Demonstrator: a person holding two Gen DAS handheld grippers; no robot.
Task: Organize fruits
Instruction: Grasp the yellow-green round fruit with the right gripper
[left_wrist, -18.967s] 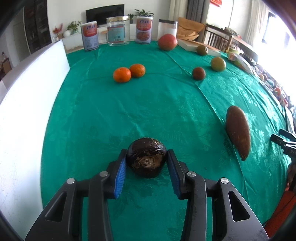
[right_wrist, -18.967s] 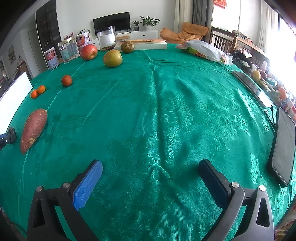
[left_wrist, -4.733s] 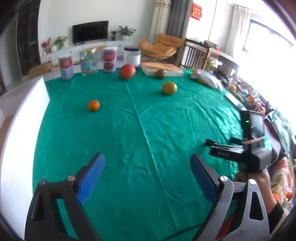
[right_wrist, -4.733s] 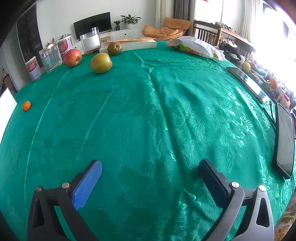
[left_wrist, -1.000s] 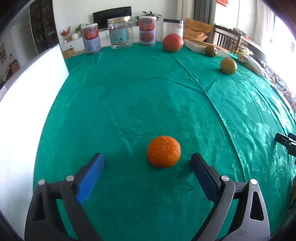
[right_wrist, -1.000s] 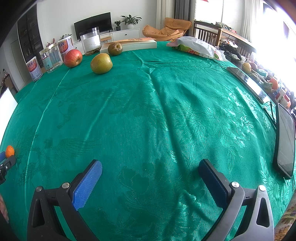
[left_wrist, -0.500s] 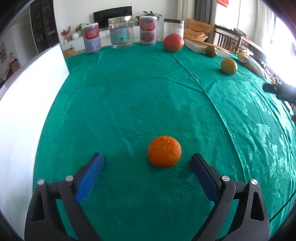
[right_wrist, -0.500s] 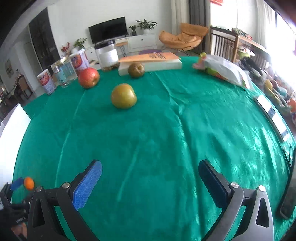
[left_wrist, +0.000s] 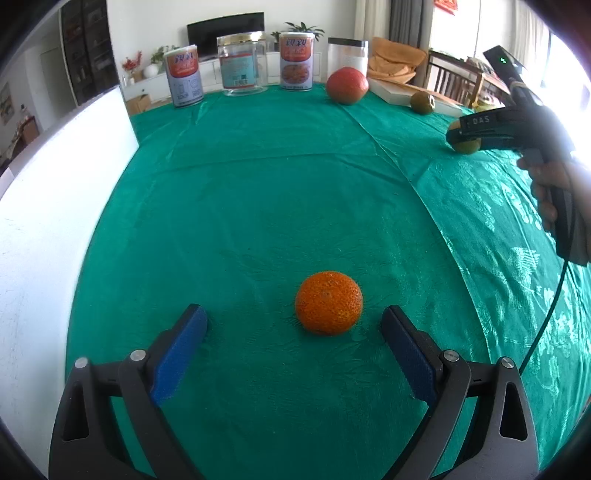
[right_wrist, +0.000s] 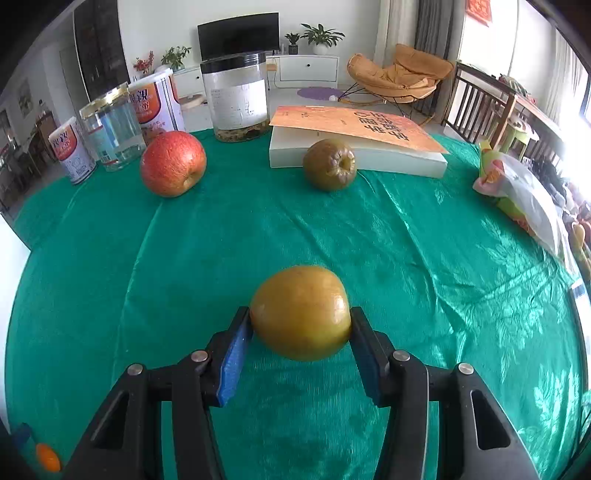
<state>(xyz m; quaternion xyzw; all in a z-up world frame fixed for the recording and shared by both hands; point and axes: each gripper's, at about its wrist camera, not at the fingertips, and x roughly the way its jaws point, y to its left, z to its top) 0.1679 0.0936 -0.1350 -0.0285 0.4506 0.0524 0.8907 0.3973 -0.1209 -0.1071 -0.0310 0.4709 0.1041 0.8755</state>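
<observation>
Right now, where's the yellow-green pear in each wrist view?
Left wrist: far right edge, yellow-green pear mostly hidden behind the right gripper.
Right wrist: bottom centre, pear between the right gripper's closing jaws, both pads against it.
Shared landmark: red apple by the cans.

My left claw (left_wrist: 293, 321) sits low in the frame, angled down at the surface, its two blue-padded fingers (left_wrist: 177, 343) spread wide with nothing pressed between them. My right claw (right_wrist: 301, 328) is closing, both pads flat against the sides of a yellow-green fruit (right_wrist: 301, 312) at lower centre. In the left wrist view, my right hand (left_wrist: 550, 184) grips the black handle at the right edge.
</observation>
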